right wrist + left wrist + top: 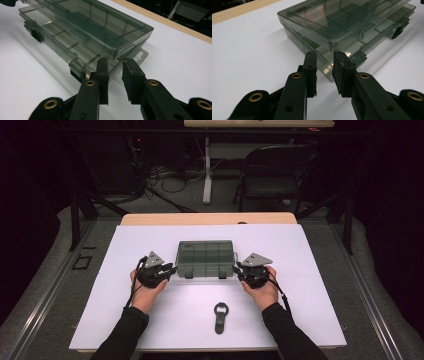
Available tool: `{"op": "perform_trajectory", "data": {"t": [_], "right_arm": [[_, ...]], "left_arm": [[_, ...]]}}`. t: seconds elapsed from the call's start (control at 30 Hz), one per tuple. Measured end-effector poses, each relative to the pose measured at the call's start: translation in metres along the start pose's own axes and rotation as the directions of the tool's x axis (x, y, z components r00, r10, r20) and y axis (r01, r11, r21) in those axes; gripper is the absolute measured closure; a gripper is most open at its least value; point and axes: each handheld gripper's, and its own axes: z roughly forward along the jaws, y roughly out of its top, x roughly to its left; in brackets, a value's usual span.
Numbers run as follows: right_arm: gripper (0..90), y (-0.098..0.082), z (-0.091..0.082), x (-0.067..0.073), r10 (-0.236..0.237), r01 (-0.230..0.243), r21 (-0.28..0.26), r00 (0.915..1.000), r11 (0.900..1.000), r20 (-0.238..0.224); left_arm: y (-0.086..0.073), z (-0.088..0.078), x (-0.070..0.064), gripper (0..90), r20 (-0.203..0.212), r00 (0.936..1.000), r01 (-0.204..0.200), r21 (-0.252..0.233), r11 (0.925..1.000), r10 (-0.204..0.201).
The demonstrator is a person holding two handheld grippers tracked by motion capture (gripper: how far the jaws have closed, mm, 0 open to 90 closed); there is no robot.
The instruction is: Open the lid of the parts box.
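High view: smoky clear compartment box (205, 258), lid closed, sits flat mid-desk on the white desk (310, 285), a little toward the far side. Left tool (167, 270) is at the box's near-left corner, right tool (240, 270) at its near-right corner, each held in a hand with a black sleeve. Both tools point inward at the box from opposite ends. Jaw gap is too small to read from here. A dark bottle opener (220, 316) lies flat on the desk nearer the person, well apart from the box and between the two forearms. A folding chair (272, 175) stands on the floor beyond the desk.

Left gripper view: left tool (324, 72) has its jaws a narrow way apart, nothing pinched. Pad tips straddle the corner of the compartment box (342, 22) just ahead; the corner edge sits in the gap, and contact with the pads cannot be told. A black latch (398, 31) shows on the box's front edge farther off.

Right gripper view: right tool (115, 75) likewise narrowly parted, with no grip. Its tips sit at the other near corner of the compartment box (100, 27), beside a hinge-like clip (76, 66) and a hang tab (141, 53). Box rests flat on the desk, lid down.
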Motion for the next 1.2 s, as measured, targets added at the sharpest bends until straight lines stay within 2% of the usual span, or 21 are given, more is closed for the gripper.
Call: {"op": "perform_trajectory", "data": {"t": [0.3,0.4,0.97,1.1,1.2], "right_arm": [[73.0,0.002,0.0,0.004,-0.028,0.028,-0.015,0.9994,0.999,0.021],[72.4,0.003,0.0,0.008,-0.041,0.042,-0.016,0.9986,0.999,0.034],[72.3,0.005,0.0,0.007,-0.03,0.031,-0.025,0.9989,0.999,0.035],[72.3,0.006,-0.001,0.007,-0.029,0.029,-0.025,0.999,0.999,0.036],[72.7,0.008,0.0,0.006,-0.03,0.031,-0.023,0.9988,0.999,0.038]], "left_arm": [[0.001,0.001,-0.004,74.7,0.013,0.9997,-0.021,-0.011,0.9997,0.021],[0.001,0.002,-0.006,74.8,0.004,0.9998,-0.022,-0.009,0.9997,0.022],[0.004,0.0,-0.007,75.6,-0.015,0.9994,-0.03,-0.022,0.9993,0.029],[0.006,0.0,-0.007,75.8,-0.02,0.9994,-0.029,-0.01,0.9995,0.029],[0.011,-0.001,-0.01,75.7,-0.047,0.9982,-0.038,-0.007,0.9992,0.038]]}}
